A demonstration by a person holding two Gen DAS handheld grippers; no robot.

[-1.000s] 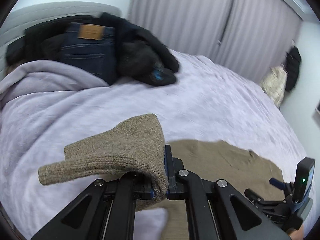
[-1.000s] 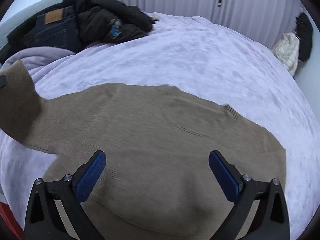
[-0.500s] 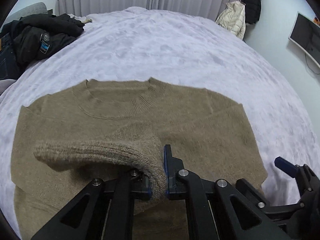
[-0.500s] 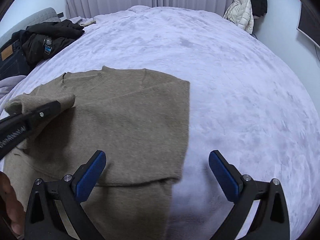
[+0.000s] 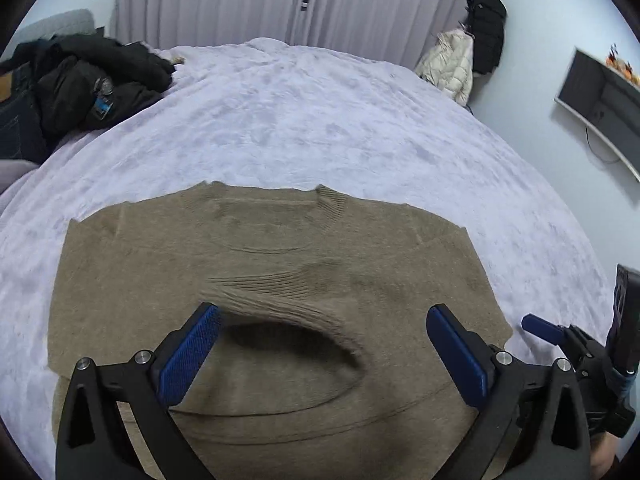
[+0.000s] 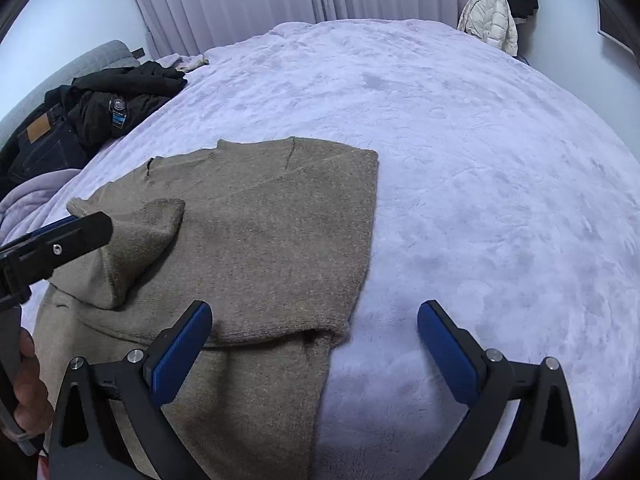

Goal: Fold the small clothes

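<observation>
A tan knitted sweater (image 5: 280, 280) lies flat on a bed covered with a pale lilac blanket (image 5: 320, 120), its neckline turned toward the curtains (image 5: 240, 0) at the far wall. Both sleeves are folded in across the body of the sweater. The left sleeve (image 5: 288, 304) lies across the chest with its ribbed cuff toward the sweater's middle, and part of it arches up off the cloth beneath, casting a dark shadow.

The left gripper (image 5: 320, 344) hangs just above the sweater's lower half. Its jaws have just been opening and now stand wide apart, with the loose sleeve between them but neither blue pad pressing on it. In the right wrist view this gripper (image 6: 60, 240) reaches in over the sweater's left shoulder, and a hand (image 6: 28, 384) grips its handle near the sweater's lower left corner.

The right gripper (image 6: 316, 344) hovers over the sweater's right edge, its jaws spread wide with nothing between them; one finger is over the folded cloth, the other over bare blanket beside the sweater.

Well beyond the sweater's left shoulder, a heap of dark clothes (image 6: 116, 108) and a pair of jeans (image 6: 40, 144) sit near the headboard. Far past the sweater's right side, a cream padded jacket (image 6: 488, 12) hangs by the wall.
</observation>
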